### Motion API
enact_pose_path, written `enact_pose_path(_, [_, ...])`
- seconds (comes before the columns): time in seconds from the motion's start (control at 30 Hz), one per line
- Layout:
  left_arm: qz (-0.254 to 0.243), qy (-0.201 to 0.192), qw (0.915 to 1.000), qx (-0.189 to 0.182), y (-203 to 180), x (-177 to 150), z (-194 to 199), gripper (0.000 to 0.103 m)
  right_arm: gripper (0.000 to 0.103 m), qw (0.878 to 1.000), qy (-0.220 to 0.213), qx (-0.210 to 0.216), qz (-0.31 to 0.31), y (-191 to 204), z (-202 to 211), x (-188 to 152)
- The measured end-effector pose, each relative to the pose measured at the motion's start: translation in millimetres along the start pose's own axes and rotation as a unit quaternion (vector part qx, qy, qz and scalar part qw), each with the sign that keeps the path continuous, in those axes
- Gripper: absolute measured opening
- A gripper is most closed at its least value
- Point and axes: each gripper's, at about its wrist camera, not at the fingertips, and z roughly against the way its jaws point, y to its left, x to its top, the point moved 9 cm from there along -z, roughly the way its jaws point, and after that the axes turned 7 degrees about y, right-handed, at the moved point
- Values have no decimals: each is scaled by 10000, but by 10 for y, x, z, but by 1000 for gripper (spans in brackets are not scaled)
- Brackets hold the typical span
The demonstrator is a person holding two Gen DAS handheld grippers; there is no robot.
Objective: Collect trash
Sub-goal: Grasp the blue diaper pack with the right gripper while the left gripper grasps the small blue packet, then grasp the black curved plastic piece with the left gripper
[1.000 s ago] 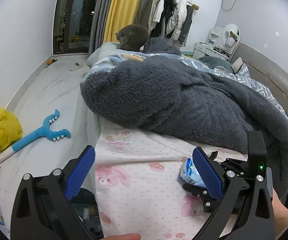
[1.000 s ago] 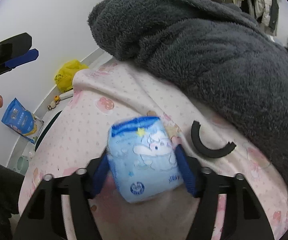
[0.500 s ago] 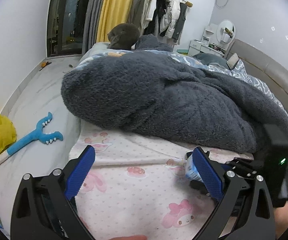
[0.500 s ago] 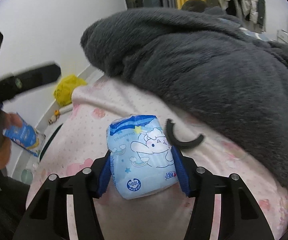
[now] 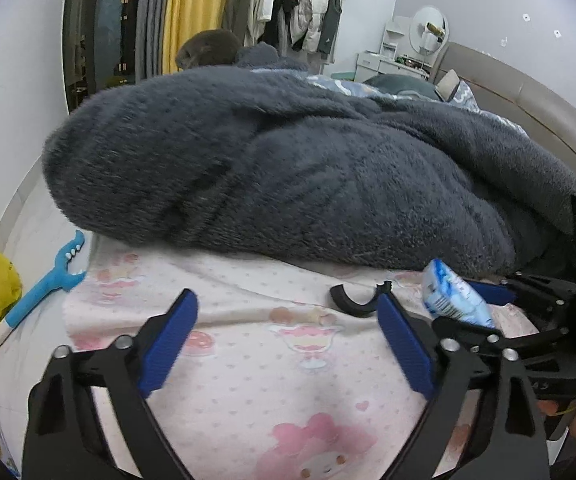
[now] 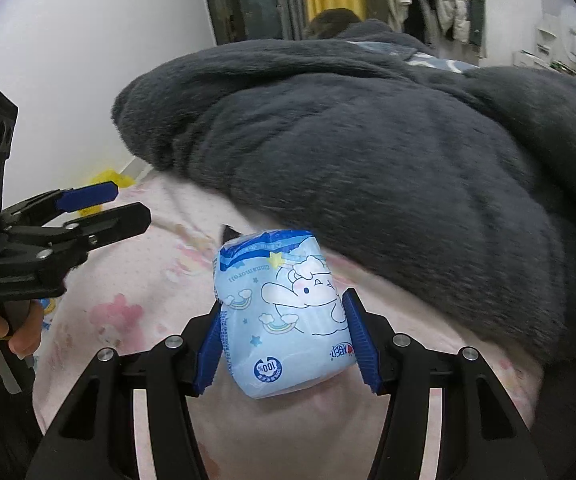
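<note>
The right gripper [image 6: 284, 344] clamps a light-blue tissue pack [image 6: 284, 312] between its pads, above the pink sheet [image 6: 136, 280]. Only the left view shows a black curved piece [image 5: 354, 304] just ahead of the left gripper [image 5: 288, 332], whose empty jaws are closing; the pack hides most of it, possibly a broken ring.

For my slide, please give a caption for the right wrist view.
Right tool shut on a light-blue packet above the pink bedsheet, beside a grey blanket.
</note>
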Motion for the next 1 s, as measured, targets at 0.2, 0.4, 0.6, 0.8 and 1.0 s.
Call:
enact_pose_path(0.2, [-57,139,9998,-142,-249,-9,-199,85,57,9999,7,-127,-116,-224,55,-108])
enact_pose_path(0.4, [-105,295,9993,-203,-423,-61,-405,83,57,9997,15,-145,-178,-403,126,-233])
enact_pose_path(0.6, [-142,470,9987,-156,-527,-130,-590,79,57,9997,41,-138,-173,-510,171,-355])
enact_pose_path(0.8, [-79,568,9983,-57,-560,-165,-718,76,57,9998,23,-71,-200,-553,223,-434])
enact_pose_path(1.0, [96,558,9984,35,-538,-149,-808,66,57,10000,38,45,-71,-487,219,-480])
